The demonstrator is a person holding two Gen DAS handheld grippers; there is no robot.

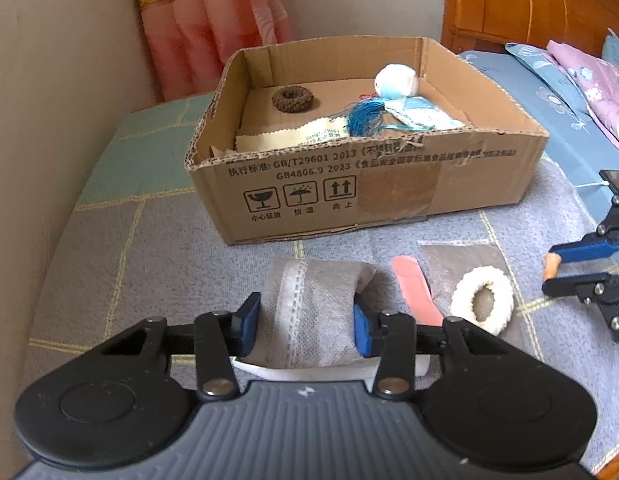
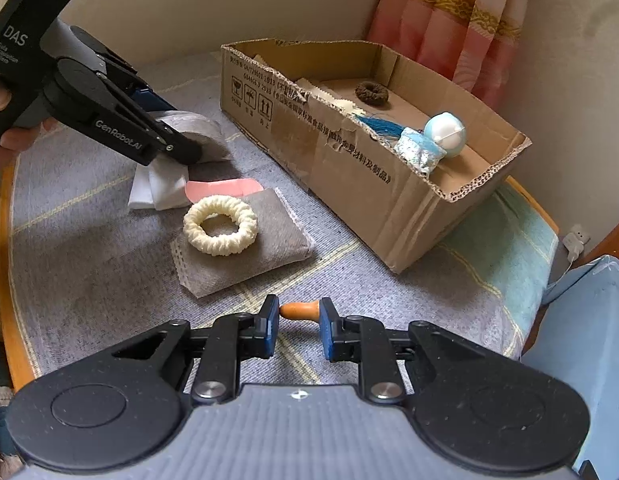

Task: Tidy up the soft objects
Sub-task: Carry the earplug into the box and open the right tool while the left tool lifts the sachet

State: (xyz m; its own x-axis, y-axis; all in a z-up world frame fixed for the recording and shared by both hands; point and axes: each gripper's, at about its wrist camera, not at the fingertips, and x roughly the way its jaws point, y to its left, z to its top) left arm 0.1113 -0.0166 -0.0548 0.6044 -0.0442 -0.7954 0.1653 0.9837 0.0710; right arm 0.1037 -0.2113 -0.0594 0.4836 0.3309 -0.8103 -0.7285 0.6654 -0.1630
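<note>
A cardboard box point(image 1: 389, 184) point(image 2: 349, 172) holds a brown knitted ring point(image 1: 294, 99), a blue-white plush toy point(image 1: 395, 80) with a blue tassel point(image 1: 363, 118) and cloth swatches. My left gripper point(image 1: 305, 324) is open, its jaws on either side of a grey fabric pouch point(image 1: 317, 300) point(image 2: 205, 136). A cream knitted ring point(image 1: 482, 302) point(image 2: 220, 225) lies on a second grey pouch point(image 2: 245, 248), beside a pink strip point(image 1: 415, 292) point(image 2: 225, 188). My right gripper point(image 2: 299, 322) is closed on a small orange soft piece point(image 2: 299, 309).
The table is covered with a grey and teal checked cloth point(image 1: 121, 248). A wall and a pink curtain point(image 1: 213, 20) stand behind the box. A bed with blue bedding point(image 1: 549, 120) is at the right. White folded cloth point(image 2: 157, 192) lies under the left pouch.
</note>
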